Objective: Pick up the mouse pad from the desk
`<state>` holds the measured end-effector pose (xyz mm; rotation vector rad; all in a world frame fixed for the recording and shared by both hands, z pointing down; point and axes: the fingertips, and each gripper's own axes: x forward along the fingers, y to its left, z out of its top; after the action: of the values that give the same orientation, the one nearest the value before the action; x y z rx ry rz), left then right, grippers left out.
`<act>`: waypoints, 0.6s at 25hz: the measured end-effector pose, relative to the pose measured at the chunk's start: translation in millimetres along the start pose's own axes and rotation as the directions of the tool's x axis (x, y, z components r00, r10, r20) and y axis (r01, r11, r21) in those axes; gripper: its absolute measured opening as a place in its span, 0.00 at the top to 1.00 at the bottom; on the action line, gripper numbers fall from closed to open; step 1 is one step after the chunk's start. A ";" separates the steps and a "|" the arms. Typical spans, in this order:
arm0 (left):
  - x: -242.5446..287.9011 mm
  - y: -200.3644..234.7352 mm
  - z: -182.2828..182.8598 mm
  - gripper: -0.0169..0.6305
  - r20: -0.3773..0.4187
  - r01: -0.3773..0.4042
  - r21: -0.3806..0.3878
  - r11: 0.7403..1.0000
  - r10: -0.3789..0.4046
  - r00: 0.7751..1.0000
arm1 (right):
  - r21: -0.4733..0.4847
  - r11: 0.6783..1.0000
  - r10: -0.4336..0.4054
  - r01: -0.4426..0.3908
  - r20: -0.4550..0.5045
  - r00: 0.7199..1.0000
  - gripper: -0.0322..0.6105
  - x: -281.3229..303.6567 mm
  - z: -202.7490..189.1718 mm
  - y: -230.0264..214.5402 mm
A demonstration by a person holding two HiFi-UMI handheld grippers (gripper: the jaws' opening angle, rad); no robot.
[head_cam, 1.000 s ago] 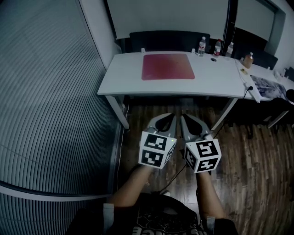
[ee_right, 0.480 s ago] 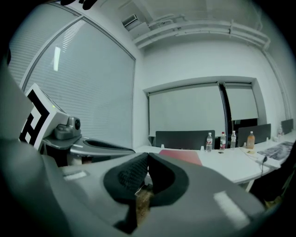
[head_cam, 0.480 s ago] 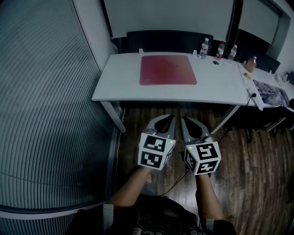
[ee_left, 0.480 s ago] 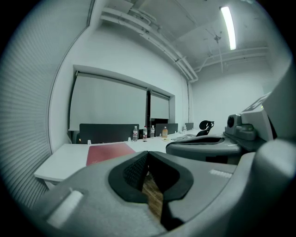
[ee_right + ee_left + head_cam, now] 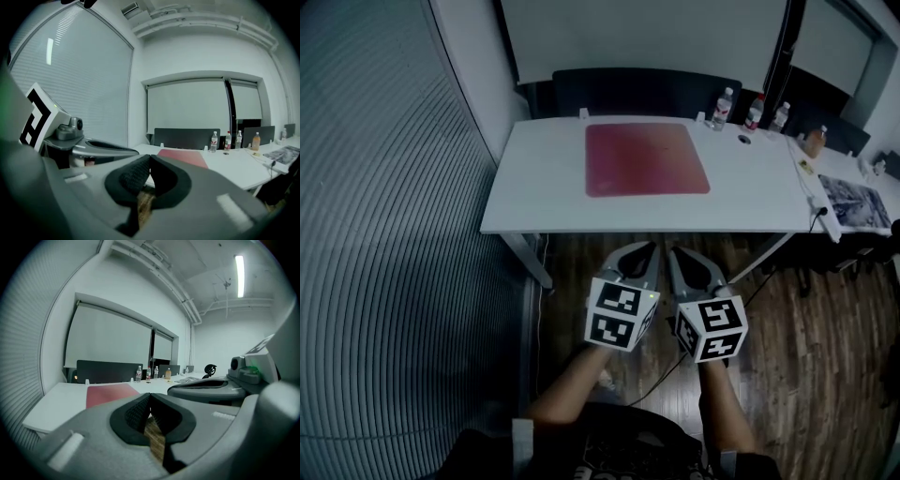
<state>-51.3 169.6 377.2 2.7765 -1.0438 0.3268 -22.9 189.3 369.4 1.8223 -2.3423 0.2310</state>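
Observation:
A red square mouse pad (image 5: 645, 157) lies flat on the white desk (image 5: 534, 187), toward the desk's middle back. It also shows as a red strip in the left gripper view (image 5: 108, 393) and in the right gripper view (image 5: 183, 156). My left gripper (image 5: 649, 247) and right gripper (image 5: 673, 251) are side by side over the wooden floor, short of the desk's front edge, both pointing at the desk. Both are shut with nothing between their jaws.
Three water bottles (image 5: 725, 107) and an orange bottle (image 5: 813, 142) stand at the desk's back right. A dark chair back (image 5: 637, 92) is behind the desk. Papers (image 5: 858, 202) lie on the right. A ribbed blind wall (image 5: 384, 234) runs along the left.
Both grippers and the camera have come closer to the desk; the desk and mouse pad look larger and lower in the head view. The jaws have stayed shut.

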 end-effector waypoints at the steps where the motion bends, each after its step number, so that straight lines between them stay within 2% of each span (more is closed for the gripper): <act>1: 2.5 7.1 0.7 0.97 0.000 0.008 -0.002 1.000 -0.008 1.000 | -0.002 1.000 -0.005 0.005 -0.004 1.000 0.95 7.9 2.0 1.8; 6: 9.4 42.0 6.7 0.97 0.008 0.033 -0.001 0.999 -0.033 0.999 | -0.016 1.000 -0.027 0.027 -0.013 1.000 0.95 41.3 8.9 13.3; 15: 8.2 67.8 9.7 0.97 0.008 0.061 -0.005 0.998 -0.061 0.998 | -0.026 0.998 -0.051 0.050 -0.006 0.999 0.95 63.7 20.8 25.6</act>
<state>-88.8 111.8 374.7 2.8004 -0.9577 0.3055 -63.8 130.8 362.9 1.8632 -2.2810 0.1992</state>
